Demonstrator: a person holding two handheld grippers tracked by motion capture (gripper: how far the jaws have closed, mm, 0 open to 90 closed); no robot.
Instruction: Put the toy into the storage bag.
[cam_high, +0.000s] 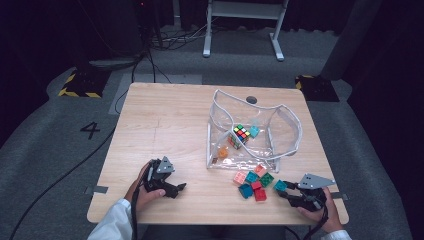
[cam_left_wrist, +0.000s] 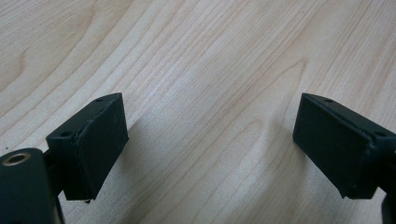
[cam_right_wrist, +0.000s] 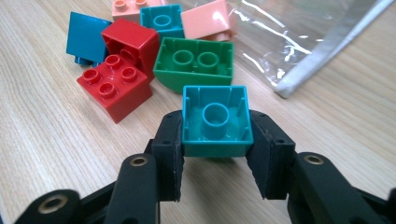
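Observation:
My right gripper (cam_right_wrist: 215, 144) is shut on a teal brick (cam_right_wrist: 215, 120), hollow underside facing the camera; in the high view that gripper (cam_high: 286, 192) sits at the table's front right with the teal brick (cam_high: 280, 186) in its jaws. Just beyond lies a pile of bricks: two red ones (cam_right_wrist: 116, 86), a green one (cam_right_wrist: 196, 63), a blue one (cam_right_wrist: 86, 39), pink ones (cam_right_wrist: 208, 21). My left gripper (cam_left_wrist: 210, 140) stands open over bare wood, at the front left (cam_high: 177, 189) in the high view.
A clear plastic bag (cam_high: 250, 130) lies open behind the pile, holding a colour cube (cam_high: 241, 133), a teal brick (cam_high: 254, 131) and an orange piece (cam_high: 222, 152). The wooden table (cam_high: 165, 115) has a round hole (cam_high: 251, 100) at the back.

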